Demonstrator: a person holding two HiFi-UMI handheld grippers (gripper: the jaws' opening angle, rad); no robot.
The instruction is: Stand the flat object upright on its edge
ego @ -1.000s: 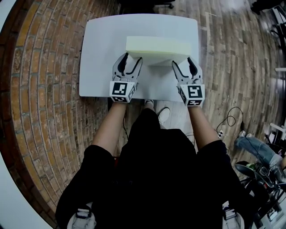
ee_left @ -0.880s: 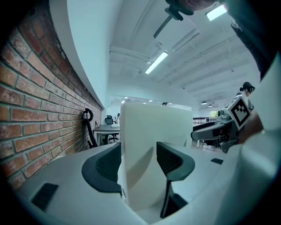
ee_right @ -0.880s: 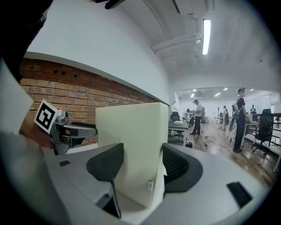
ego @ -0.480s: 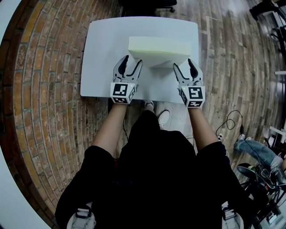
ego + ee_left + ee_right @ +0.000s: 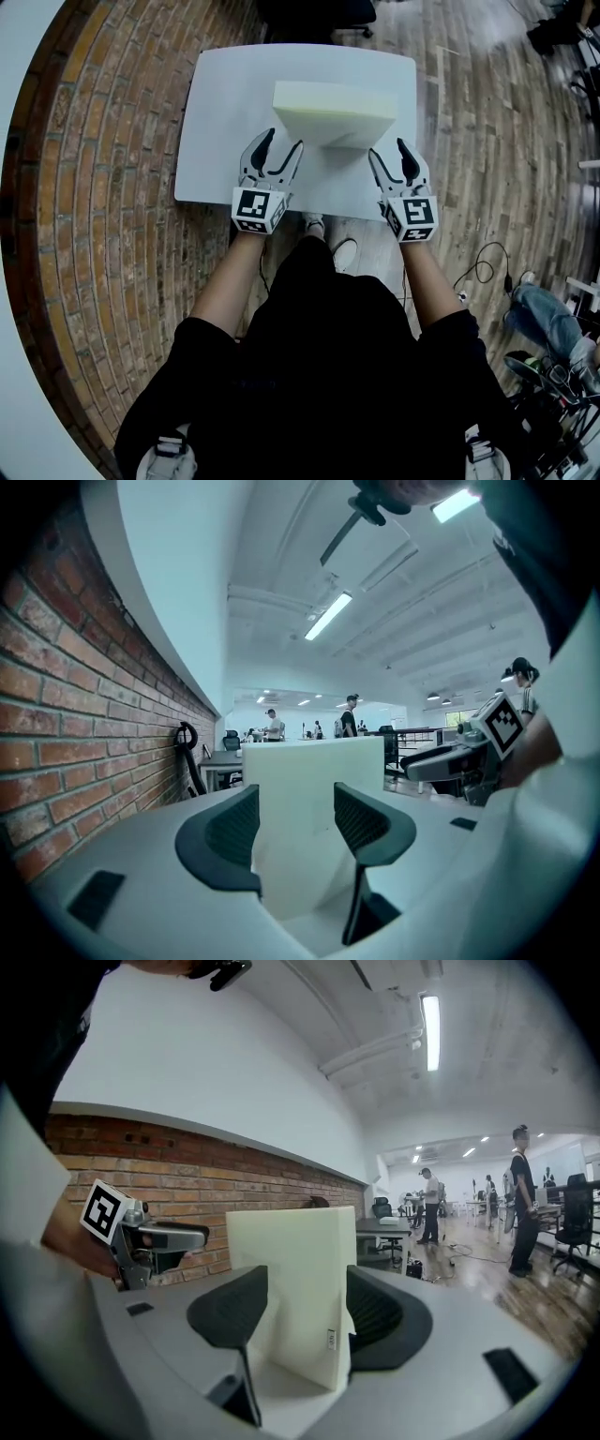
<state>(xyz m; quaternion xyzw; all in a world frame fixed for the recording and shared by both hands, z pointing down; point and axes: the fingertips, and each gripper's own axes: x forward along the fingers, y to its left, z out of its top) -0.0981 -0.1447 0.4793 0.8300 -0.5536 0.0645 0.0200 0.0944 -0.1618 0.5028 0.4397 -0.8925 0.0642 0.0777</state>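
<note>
Slab (image 5: 333, 101) upright on tabletop (image 5: 225, 122) | left hand-held gripper (image 5: 281, 139) spread | right hand-held gripper (image 5: 388, 146) closing, slab between, untouched | back straight out, no brushing

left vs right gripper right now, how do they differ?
The left gripper sits at the foam block's left end, the right gripper at its right end. The left gripper's jaws stand open. The right gripper's jaws are closing, with the block's end between them but not pressed. Shared: neither grips the block.
</note>
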